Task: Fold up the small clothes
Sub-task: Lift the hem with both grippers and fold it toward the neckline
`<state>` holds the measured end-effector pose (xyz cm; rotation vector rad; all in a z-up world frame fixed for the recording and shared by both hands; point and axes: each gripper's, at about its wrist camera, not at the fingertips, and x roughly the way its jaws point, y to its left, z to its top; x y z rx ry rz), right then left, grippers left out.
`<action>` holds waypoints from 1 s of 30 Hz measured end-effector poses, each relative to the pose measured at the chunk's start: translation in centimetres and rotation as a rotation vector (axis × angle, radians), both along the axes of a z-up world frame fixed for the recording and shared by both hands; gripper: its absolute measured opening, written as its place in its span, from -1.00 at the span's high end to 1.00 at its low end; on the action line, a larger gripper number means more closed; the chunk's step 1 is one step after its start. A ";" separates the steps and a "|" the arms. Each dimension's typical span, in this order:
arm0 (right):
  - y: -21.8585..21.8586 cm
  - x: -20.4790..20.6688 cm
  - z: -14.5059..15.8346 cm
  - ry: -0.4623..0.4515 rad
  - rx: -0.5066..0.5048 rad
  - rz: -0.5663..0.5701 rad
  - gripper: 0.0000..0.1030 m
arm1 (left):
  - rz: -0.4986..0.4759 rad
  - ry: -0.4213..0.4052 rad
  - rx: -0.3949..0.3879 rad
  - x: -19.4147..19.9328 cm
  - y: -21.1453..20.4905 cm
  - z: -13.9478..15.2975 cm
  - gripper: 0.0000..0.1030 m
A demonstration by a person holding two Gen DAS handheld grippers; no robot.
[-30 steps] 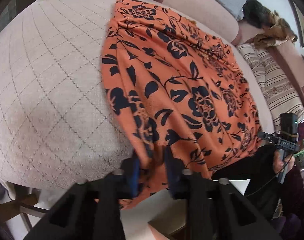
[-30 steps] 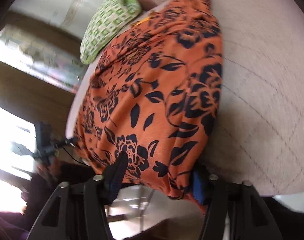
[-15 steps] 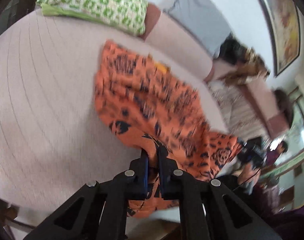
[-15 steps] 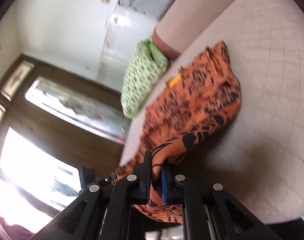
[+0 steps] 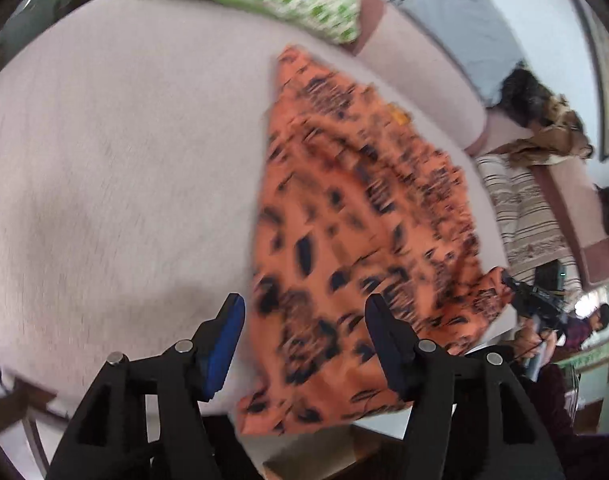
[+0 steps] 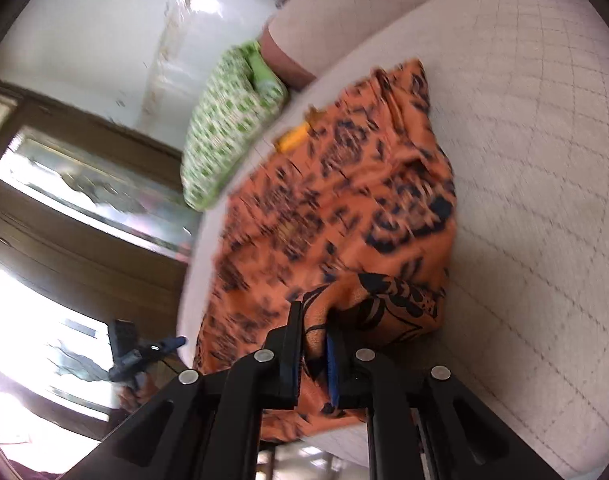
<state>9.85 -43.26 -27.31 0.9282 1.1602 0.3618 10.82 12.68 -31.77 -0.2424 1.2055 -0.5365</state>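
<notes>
1. Now my left gripper (image 5: 304,340) is standing wide, jaws just opened, the orange floral garment (image 5: 356,240) lying beneath on the sofa seat (image 5: 104,168).
2. My right gripper (image 6: 314,356) is pinching its near edge.

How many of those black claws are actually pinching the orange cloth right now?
1. The right claw is shut on a fold of the orange cloth near the bed's edge. The left claw has just opened and holds nothing; the cloth lies beneath it.

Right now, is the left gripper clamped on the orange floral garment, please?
No, the left gripper stands open, its pads apart and not pressing the orange floral garment lying below.
</notes>
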 end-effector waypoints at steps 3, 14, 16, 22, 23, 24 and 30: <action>0.5 -0.3 -0.8 0.051 -0.054 0.037 0.75 | 0.018 0.016 0.001 -1.2 0.6 -0.8 -0.24; 0.0 -2.8 -1.0 0.061 -0.099 0.052 -0.59 | -0.161 0.131 0.168 -3.5 -2.7 -3.7 -0.22; 0.8 -2.7 -1.2 0.072 -0.106 0.084 -0.47 | -0.167 0.144 0.175 -3.6 -2.6 -4.0 0.16; 4.7 -2.6 -0.9 0.037 -0.216 0.258 0.64 | -0.229 0.086 0.135 -4.4 -3.6 -2.9 0.72; 4.8 -2.7 -0.4 0.016 -0.195 0.252 0.66 | -0.235 0.068 0.085 -4.6 -3.6 -2.2 0.73; 4.6 -3.0 0.0 -0.003 -0.171 0.239 0.66 | -0.234 0.059 0.045 -4.5 -3.5 -1.7 0.73; 1.8 -2.8 3.4 -0.156 0.041 0.092 0.69 | -0.193 -0.016 -0.119 -2.1 -3.2 2.4 0.79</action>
